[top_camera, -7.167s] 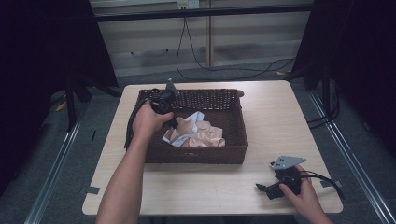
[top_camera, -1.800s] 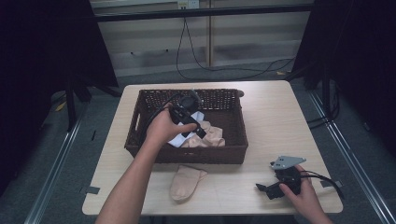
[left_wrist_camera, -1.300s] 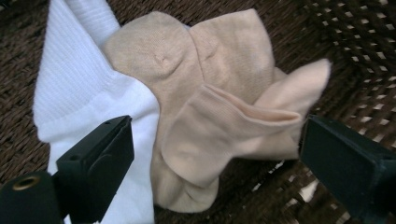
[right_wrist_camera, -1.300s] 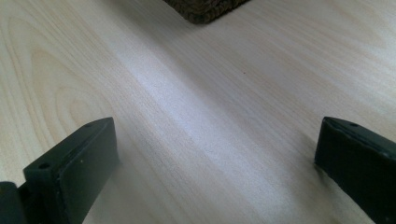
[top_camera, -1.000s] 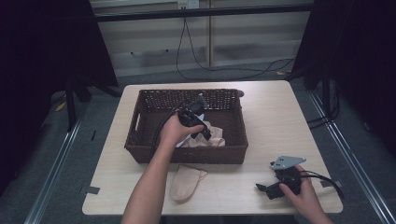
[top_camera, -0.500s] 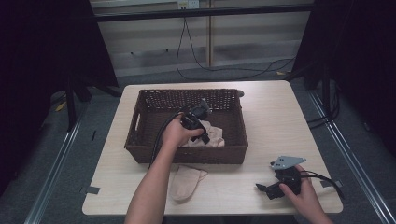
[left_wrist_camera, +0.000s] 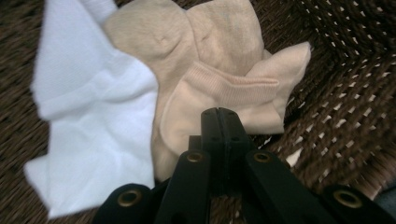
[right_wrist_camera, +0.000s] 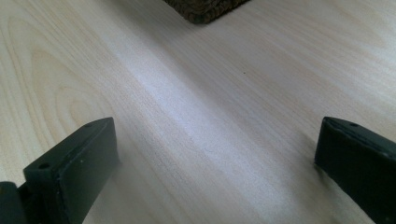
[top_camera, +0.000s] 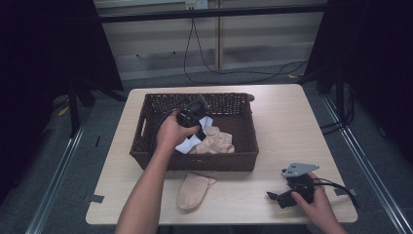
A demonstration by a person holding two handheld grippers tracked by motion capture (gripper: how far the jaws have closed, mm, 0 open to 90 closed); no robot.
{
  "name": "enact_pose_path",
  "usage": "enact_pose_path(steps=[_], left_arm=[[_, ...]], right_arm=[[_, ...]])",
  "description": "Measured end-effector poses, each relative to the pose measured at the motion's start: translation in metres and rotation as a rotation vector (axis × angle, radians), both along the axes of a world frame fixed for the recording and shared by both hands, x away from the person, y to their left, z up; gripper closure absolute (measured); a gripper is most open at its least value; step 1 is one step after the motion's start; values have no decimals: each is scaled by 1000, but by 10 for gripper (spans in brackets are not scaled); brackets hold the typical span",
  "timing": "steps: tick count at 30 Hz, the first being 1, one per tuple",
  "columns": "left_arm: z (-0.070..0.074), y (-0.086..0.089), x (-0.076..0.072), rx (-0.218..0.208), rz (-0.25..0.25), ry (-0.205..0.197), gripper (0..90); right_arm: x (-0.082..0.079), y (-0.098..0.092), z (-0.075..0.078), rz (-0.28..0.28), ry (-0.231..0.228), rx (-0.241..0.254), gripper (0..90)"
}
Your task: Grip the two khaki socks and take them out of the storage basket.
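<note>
On the pale wooden counter (top_camera: pixel 292 122) stands a dark brown woven basket (top_camera: pixel 146 141), rectangular, with open weave along its walls. The person's left hand (top_camera: pixel 170 132) reaches into it from the near side, holding the left claw (left_wrist_camera: pixel 218 122) low over the basket's contents. In the left gripper view its two black jaws are pressed flat together with nothing between them, their tips lying over the ribbed cuff of a beige sock (left_wrist_camera: pixel 219 88).

That sock is a soft, crumpled piece in a peach-beige tone (the cuff band shows fine ribbing, and one corner sticks out toward the basket wall). Touching it on its left lies a white cloth (left_wrist_camera: pixel 93 140), smooth and loosely folded, partly tucked under the beige fabric. In the high view both sit near the basket's middle, just beside the left hand.

Outside the basket, just in front of its near wall, a second beige sock (top_camera: pixel 194 189) lies flat on the counter, toe end toward the person.

Farther right, well apart from the basket, the right hand (top_camera: pixel 319 204) rests near the counter's front corner with the right claw (right_wrist_camera: pixel 215 154). Its jaws stand wide apart, holding nothing, just above bare wood.
</note>
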State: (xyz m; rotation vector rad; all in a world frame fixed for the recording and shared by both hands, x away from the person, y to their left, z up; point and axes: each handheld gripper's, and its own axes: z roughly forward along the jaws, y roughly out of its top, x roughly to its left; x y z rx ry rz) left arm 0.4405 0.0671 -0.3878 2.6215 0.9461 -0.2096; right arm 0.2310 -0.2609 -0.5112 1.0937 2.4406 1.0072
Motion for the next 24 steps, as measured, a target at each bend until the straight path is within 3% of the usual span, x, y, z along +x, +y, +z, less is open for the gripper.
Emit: enact_pose_path(steps=[3,7,8,9,11,12,13,15,17,19,20,23,24], left_arm=[[12,9,-1,-19,21,15,900],[15,11,-2,-35,31,7,900],[13,10,-2,-40,14,3,900],[13,10,-2,-40,14,3,854],[-3,0,-2,-64,-3,-34,357],[-3,0,-2,-64,-3,-34,346],[-14,-7,-2,-20,-15,3,351],[-20,-10,-1,-21,-35,-1,303],[-30,-17,0,-2,-91,-47,215],[-36,-22,1,-29,-104,-35,175],[-42,-29,2,-25,-118,-33,101],[-47,-34,2,-25,-134,-30,58],[-49,-36,3,-6,-137,-31,58]], right_arm=[[0,0,0,0,-7,-2,0],[0,0,0,0,-1,0,0],[0,0,0,-1,-1,0,0],[0,0,0,-1,-1,-1,0],[0,0,0,-1,-7,-2,0],[0,0,0,0,-3,-1,0],[0,0,0,-1,-1,-1,0],[0,0,0,0,-7,-2,0],[0,0,0,-2,1,0,0],[0,0,0,-2,1,0,0],[0,0,0,-2,1,0,0],[0,0,0,-1,1,0,0],[0,0,0,-1,1,-1,0]])
